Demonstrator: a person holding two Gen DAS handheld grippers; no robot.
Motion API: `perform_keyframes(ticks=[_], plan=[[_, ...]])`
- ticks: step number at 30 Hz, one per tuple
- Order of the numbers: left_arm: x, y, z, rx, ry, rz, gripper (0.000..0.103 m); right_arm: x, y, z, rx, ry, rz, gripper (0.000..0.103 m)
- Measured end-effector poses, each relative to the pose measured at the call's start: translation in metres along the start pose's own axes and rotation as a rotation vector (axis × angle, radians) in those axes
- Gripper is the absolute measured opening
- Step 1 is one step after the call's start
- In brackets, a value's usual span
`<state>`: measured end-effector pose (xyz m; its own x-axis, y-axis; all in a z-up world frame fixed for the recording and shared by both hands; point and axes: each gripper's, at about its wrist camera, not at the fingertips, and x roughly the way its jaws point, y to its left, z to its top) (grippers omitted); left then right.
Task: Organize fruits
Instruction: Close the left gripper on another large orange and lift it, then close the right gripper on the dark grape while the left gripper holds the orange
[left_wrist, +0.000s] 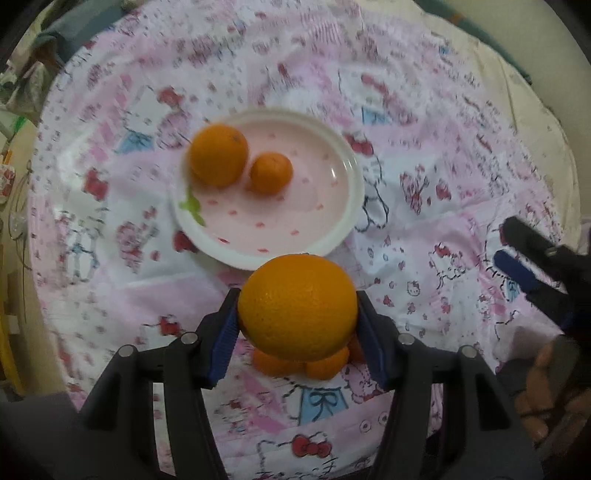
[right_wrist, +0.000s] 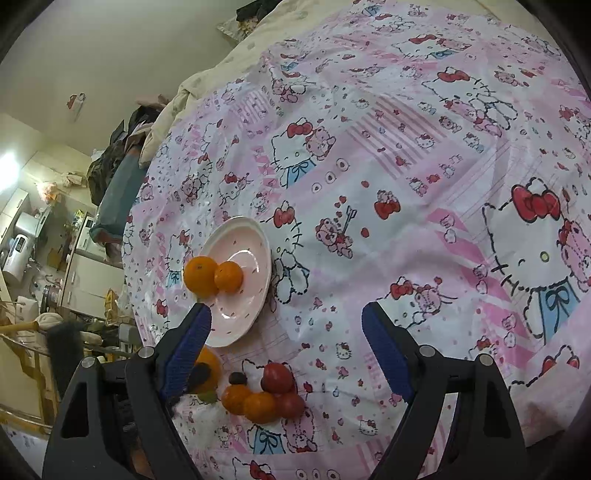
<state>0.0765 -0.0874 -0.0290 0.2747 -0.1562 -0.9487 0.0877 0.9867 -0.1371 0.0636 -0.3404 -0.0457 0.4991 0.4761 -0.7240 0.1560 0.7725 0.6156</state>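
Note:
My left gripper (left_wrist: 297, 295) is shut on a large orange (left_wrist: 297, 306), its blue pads pressing both sides, lifted above the cloth just short of the pink plate (left_wrist: 295, 210). On the plate lie a big orange (left_wrist: 218, 155) and a smaller one (left_wrist: 270, 173). Two small oranges (left_wrist: 273, 363) peek out on the cloth under the held fruit. In the right wrist view my right gripper (right_wrist: 286, 317) stands open and empty over the cloth beside the plate (right_wrist: 240, 314). Close in front of it are small oranges (right_wrist: 260, 406) and red tomatoes (right_wrist: 277, 376); the held orange (right_wrist: 212, 363) is half hidden behind its left finger.
Everything rests on a pink cartoon-cat bedcover (right_wrist: 406, 184) with soft wrinkles. The bed's edge drops off at the left of the right wrist view, with cluttered room furniture (right_wrist: 37, 240) beyond. A hand (left_wrist: 546, 387) behind the right gripper (left_wrist: 515, 253) shows at the left wrist view's right edge.

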Motion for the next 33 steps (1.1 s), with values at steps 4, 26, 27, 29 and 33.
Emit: perform_keyframes(ticks=[4,26,27,29,33], plan=[[-0.019,0.022,0.001,-0.005,-0.036,0.021,0.055,0.005,0.008,-0.003,-0.010,0.015,0.008,0.086],[-0.019,0.115,-0.011,-0.184,-0.082,0.043,0.054,0.071,0.057,-0.039,-0.237,0.284,-0.030,0.086],[-0.019,0.118,-0.009,-0.204,-0.081,0.034,0.054,0.077,0.063,-0.041,-0.258,0.317,-0.018,0.085],[-0.019,0.123,-0.007,-0.229,-0.076,0.019,0.054,0.089,0.076,-0.046,-0.295,0.375,0.011,0.075],[-0.024,0.128,-0.004,-0.261,-0.089,0.027,0.054,0.128,0.097,-0.056,-0.333,0.505,-0.005,0.053]])
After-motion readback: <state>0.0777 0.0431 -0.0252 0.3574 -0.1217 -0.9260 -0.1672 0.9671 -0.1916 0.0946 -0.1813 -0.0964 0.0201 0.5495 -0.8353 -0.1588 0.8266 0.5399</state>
